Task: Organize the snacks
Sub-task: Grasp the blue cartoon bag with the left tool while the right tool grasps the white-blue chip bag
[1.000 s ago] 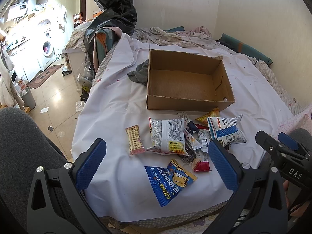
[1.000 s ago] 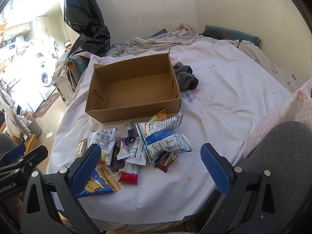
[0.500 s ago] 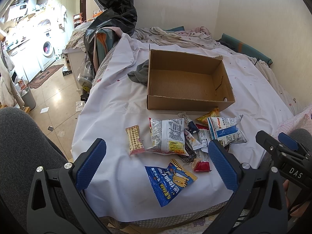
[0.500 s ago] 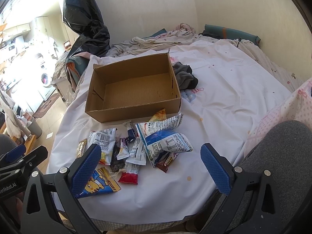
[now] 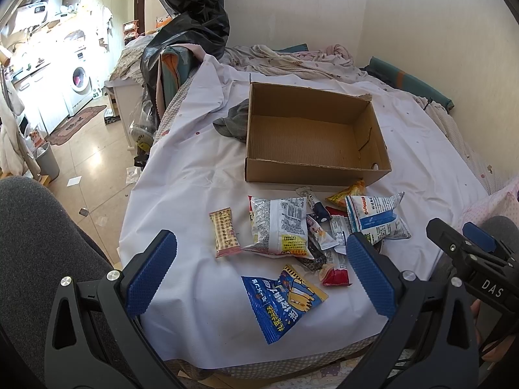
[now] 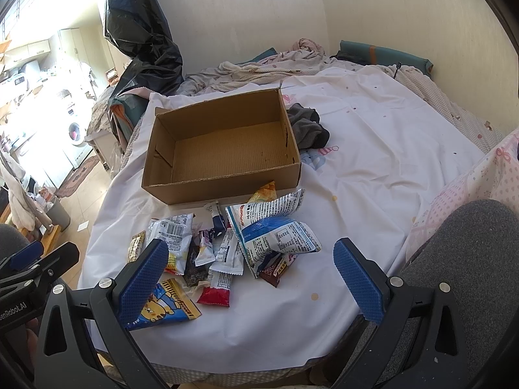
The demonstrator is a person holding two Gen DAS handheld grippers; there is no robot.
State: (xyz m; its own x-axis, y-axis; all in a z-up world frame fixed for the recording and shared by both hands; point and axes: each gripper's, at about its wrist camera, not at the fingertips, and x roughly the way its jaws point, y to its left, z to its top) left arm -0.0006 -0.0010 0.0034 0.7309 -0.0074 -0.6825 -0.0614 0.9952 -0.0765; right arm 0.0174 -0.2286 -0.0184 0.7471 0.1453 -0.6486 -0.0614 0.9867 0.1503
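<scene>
The right tongs (image 6: 249,278) are hanging wide apart above the bed's near edge, gripping nothing. Snack packets (image 6: 223,243) are lying heaped on the white sheet (image 6: 373,168) at six o'clock of the open cardboard box (image 6: 223,149). A grey cloth (image 6: 308,126) is sitting at the box's three o'clock, touching it.

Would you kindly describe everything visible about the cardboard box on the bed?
The cardboard box is a brown, rectangular, open-topped carton of corrugated board with no lid or flaps showing. Its rims look roughly torn, and a small hole shows low on one side wall. It sits upright on the white sheet and holds nothing. A dark grey cloth lies against one end, and an orange snack packet rests at its near wall, beside the snack pile.
</scene>
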